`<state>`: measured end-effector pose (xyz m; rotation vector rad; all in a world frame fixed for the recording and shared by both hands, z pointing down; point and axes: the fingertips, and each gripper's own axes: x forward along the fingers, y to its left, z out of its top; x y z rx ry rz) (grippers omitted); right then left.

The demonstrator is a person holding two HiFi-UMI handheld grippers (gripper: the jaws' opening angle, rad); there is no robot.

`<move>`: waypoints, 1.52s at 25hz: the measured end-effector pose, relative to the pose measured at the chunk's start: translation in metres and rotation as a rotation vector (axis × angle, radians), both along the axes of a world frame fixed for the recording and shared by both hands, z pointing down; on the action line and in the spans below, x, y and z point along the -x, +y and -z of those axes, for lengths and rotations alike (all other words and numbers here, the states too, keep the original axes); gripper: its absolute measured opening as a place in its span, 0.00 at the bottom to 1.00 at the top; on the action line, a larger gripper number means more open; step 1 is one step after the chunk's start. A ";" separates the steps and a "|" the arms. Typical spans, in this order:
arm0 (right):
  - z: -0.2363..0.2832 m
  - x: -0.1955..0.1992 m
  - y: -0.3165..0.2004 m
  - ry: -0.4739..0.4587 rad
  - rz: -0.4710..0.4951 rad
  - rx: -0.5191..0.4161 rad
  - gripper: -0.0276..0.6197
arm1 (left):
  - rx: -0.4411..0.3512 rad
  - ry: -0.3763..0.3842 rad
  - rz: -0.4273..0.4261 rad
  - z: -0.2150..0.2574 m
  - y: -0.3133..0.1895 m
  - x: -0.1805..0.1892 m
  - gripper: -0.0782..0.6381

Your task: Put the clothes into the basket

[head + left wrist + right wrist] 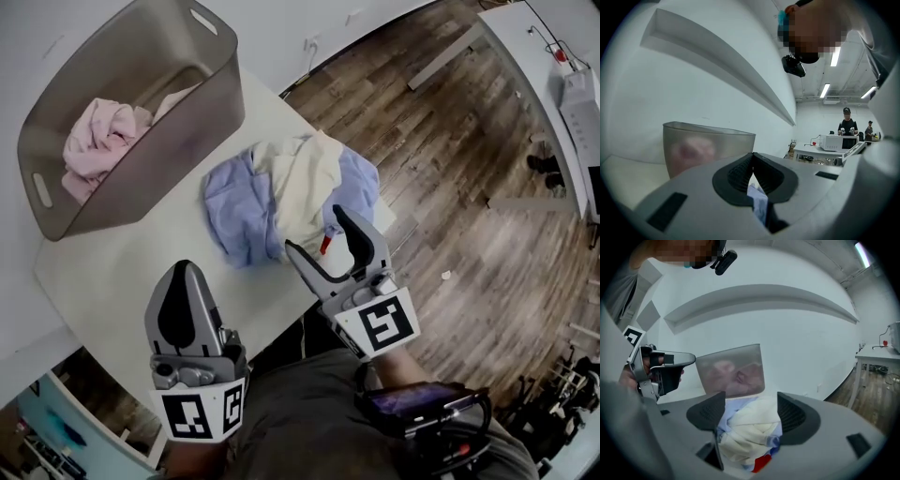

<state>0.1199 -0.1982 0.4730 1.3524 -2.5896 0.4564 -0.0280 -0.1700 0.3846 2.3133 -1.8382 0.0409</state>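
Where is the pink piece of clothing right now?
In the head view, the pink garment lies inside the grey basket at upper left, left of the blue-and-cream clothes pile.

No readable txt, no labels, brands, nos. or signs

we see basket [192,117]: frosted translucent plastic | clothes [291,187]: soft crumpled cloth | table [122,272]: smooth matt white | floor [450,169]: grained wood planks
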 end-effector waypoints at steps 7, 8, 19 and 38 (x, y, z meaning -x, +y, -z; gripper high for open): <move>-0.056 0.022 -0.019 0.128 0.050 0.067 0.81 | 0.071 0.003 0.039 -0.038 -0.012 0.023 0.12; -0.064 0.024 -0.021 0.139 0.054 0.087 0.82 | 0.078 0.005 0.043 -0.042 -0.014 0.026 0.12; -0.110 0.037 -0.023 0.205 0.134 0.272 0.75 | 0.122 0.029 0.078 -0.059 -0.017 0.037 0.12; -0.069 0.049 0.008 0.183 0.191 0.175 0.26 | 0.007 0.006 0.131 0.004 0.033 0.038 0.12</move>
